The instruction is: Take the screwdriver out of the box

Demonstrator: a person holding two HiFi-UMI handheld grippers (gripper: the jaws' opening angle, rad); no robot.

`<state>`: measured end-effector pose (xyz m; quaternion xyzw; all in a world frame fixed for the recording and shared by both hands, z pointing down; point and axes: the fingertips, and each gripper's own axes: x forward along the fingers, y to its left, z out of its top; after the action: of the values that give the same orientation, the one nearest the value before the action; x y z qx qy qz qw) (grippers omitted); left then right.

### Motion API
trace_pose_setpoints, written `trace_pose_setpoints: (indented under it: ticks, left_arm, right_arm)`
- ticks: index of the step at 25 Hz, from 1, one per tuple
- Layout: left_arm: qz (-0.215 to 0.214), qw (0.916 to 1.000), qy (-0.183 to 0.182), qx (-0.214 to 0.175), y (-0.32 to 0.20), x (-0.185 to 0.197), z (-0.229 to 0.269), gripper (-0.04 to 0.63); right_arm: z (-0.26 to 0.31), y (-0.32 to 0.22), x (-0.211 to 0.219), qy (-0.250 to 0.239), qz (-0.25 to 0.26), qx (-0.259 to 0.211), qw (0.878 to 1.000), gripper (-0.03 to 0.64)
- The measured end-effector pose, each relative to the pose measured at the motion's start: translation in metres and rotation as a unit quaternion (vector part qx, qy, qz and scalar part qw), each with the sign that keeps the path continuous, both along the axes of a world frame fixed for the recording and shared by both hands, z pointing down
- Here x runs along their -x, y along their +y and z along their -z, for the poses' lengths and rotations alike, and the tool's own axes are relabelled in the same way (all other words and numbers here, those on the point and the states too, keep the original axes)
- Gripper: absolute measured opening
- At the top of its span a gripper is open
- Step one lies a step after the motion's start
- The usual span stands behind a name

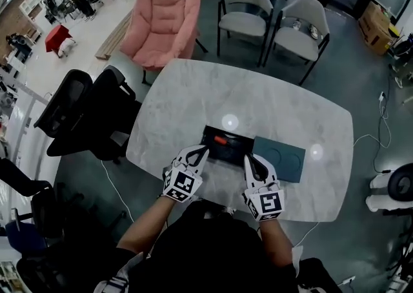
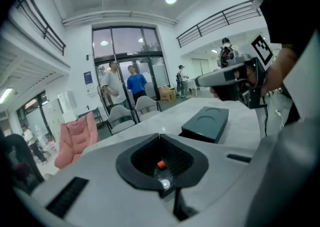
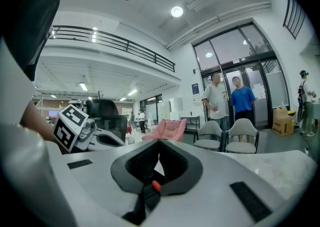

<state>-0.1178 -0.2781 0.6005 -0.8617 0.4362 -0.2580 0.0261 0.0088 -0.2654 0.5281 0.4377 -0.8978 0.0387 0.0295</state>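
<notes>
Your screwdriver (image 1: 221,139) lies in the open box (image 1: 240,150), orange handle showing; probably light, stiff, and slick on the shaft, so pinch the handle; left claw (image 1: 202,150) and right claw (image 1: 248,159) are both closed and empty at the box's near edge; the box walls crowd you; the lid (image 1: 279,159) lies just right.

The white, black-padded left gripper (image 1: 202,150) is held tilted downward, with its jaws closed together. The matching white right gripper (image 1: 249,158) is held alongside, jaws likewise closed.
</notes>
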Motion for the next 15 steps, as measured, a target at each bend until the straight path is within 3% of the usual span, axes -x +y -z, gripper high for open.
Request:
trace_pose_setpoints:
  ticks: [2, 3, 4, 7, 10, 15]
  left_arm:
    - [-0.019, 0.9992, -0.035, 0.009, -0.007, -0.004, -0.013, 0.009]
    - [-0.026, 0.9983, -0.05, 0.013, -0.011, -0.006, -0.019, 0.036]
    - [-0.033, 0.9972, -0.065, 0.016, -0.015, -0.008, -0.025, 0.108]
    - [-0.064, 0.9915, -0.112, 0.019, -0.025, -0.017, -0.042, 0.16]
    - [-0.108, 0.9803, -0.164, 0.022, -0.031, -0.028, -0.059, 0.183]
    - [-0.163, 0.955, -0.246, 0.034, -0.041, -0.036, -0.085, 0.184]
  right_arm:
    - [-0.006, -0.002, 0.0, 0.002, -0.003, 0.006, 1.0, 0.025]
    - [-0.008, -0.002, 0.0, 0.003, -0.005, 0.009, 1.0, 0.025]
    - [-0.01, -0.003, -0.001, 0.005, -0.006, 0.01, 1.0, 0.025]
    - [-0.015, -0.003, -0.003, 0.008, -0.012, 0.017, 1.0, 0.025]
    - [-0.021, -0.004, -0.005, 0.011, -0.018, 0.024, 0.999, 0.025]
    - [-0.021, -0.006, -0.005, 0.012, -0.02, 0.028, 0.999, 0.025]
